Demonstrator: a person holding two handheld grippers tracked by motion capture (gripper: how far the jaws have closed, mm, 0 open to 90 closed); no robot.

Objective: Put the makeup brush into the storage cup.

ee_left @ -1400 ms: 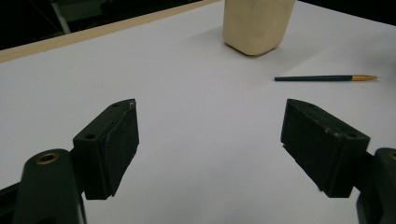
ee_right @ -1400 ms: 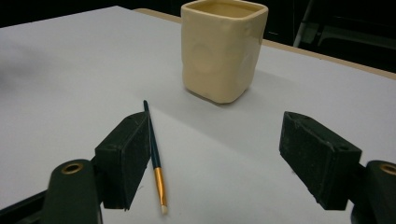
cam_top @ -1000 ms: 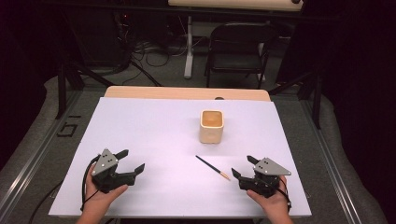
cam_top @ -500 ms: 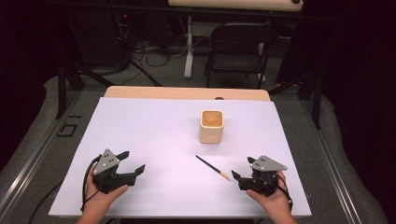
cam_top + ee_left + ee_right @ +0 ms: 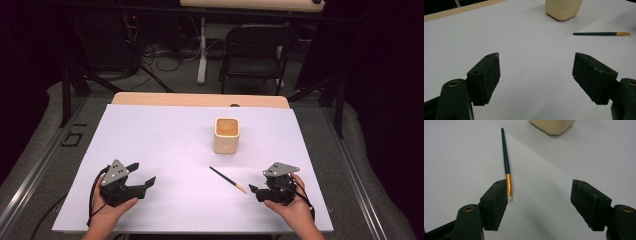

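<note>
While my left claw (image 5: 144,182) sat parked near the front-left edge of the white table (image 5: 165,135), jaws spread wide w/ nothing between them, the real work was over on the right. Moving across: the cream cup (image 5: 227,135) stood upright mid-table, and the paintbrush (image 5: 227,179) lay flat just in front of it, slanting toward my right side, dark handle pointing at the cup, gold collar and pale tip nearest my right claw (image 5: 253,190). That claw was spread too, jaws just nudged a bit closer, pinching nothing; in the right gripper view the brush tip (image 5: 510,198) lay just beside the inner face of the left-hand jaw, not properly between the pads.

To do it well, I reckoned I had to shift sideways so the brush sat centred btwn the pads, go for the collar or lower handle rather than the bristles, get low to the table, then close square across it so the thin stick wouldn't roll or skid away.
</note>
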